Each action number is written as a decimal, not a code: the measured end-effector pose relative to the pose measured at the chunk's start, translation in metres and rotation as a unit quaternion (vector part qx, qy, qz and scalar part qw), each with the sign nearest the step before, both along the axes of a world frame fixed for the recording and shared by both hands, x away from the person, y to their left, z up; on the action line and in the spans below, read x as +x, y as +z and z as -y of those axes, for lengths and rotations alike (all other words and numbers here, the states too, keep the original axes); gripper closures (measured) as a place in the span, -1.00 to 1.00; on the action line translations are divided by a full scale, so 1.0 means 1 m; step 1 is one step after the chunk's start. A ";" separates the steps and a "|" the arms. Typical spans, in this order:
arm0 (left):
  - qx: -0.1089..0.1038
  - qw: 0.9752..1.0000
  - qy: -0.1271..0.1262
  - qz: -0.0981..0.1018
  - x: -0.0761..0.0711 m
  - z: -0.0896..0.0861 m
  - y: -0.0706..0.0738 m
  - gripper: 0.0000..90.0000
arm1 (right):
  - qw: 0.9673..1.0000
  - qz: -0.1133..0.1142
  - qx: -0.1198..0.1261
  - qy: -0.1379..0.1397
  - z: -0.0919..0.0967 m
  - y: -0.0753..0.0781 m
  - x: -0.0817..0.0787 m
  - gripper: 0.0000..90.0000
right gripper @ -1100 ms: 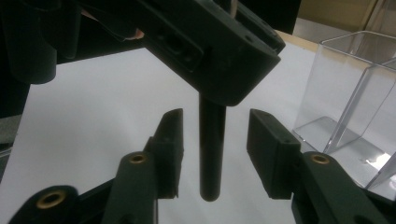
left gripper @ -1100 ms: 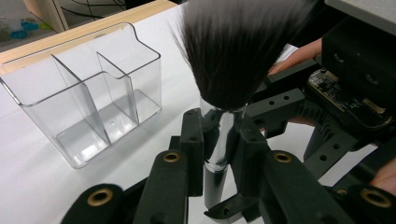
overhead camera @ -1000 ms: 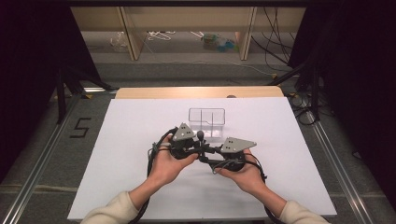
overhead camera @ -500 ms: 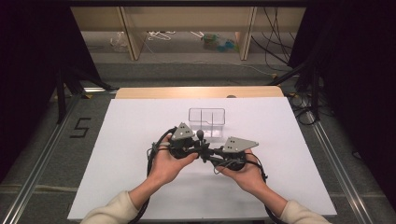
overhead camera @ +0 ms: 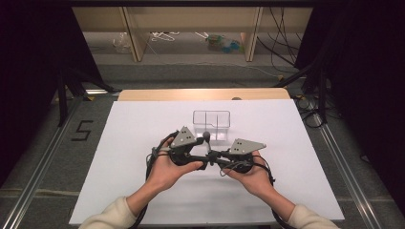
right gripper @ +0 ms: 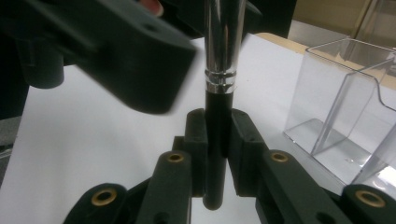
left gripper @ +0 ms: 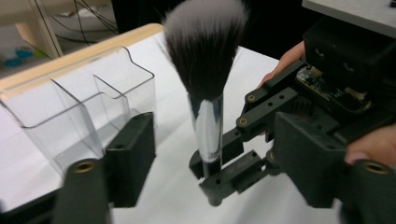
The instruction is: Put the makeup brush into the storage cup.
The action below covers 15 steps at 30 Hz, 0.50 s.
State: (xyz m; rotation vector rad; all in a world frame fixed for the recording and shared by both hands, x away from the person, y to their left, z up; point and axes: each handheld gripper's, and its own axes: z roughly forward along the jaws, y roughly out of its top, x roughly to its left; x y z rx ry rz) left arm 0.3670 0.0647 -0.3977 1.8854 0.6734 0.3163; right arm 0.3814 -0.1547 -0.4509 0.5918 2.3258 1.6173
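Standing in the right gripper (right gripper: 217,154), one makeup brush (left gripper: 205,70); one clear organizer (overhead camera: 211,125) nearby.

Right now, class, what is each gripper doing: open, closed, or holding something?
Left gripper: open, fingers just spread, clear of the makeup brush.
Right gripper: closed on the brush's black handle, holding it upright.

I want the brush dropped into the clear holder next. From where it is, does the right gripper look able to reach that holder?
Probably yes: the right gripper holds the brush upright beside the holder, with nothing between.
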 end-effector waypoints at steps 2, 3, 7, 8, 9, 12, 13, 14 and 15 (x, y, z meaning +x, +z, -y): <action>-0.002 1.000 -0.002 0.010 -0.003 -0.004 0.000 -0.49 | 1.000 -0.006 -0.005 -0.002 0.002 0.001 0.000 0.77; -0.002 1.000 -0.004 0.014 -0.004 -0.007 0.001 -0.55 | 1.000 -0.002 0.000 -0.003 0.002 0.001 0.001 0.77; 0.000 0.999 -0.023 0.029 -0.010 -0.015 -0.002 -0.61 | 1.000 -0.001 -0.001 -0.005 0.003 0.002 0.001 0.77; 0.003 0.999 -0.013 0.034 -0.011 -0.017 -0.003 -0.62 | 1.000 -0.001 0.002 -0.005 0.003 0.002 0.002 0.77; 0.009 0.999 -0.012 0.041 -0.012 -0.019 -0.003 -0.63 | 1.000 0.002 -0.001 -0.008 0.004 0.002 0.002 0.77; -0.006 0.999 -0.008 0.034 -0.016 -0.025 -0.006 -0.65 | 1.000 -0.001 0.000 -0.008 0.005 0.004 0.002 0.77; -0.008 0.999 -0.009 0.036 -0.018 -0.028 -0.007 -0.65 | 1.000 0.000 0.000 -0.009 0.006 0.004 0.002 0.77; -0.007 0.999 -0.009 0.040 -0.019 -0.031 -0.008 -0.65 | 1.000 0.002 0.005 -0.014 0.005 0.004 0.002 0.77; -0.014 0.999 -0.001 0.031 -0.022 -0.033 -0.009 -0.65 | 1.000 0.003 0.004 -0.012 0.006 0.004 0.002 0.77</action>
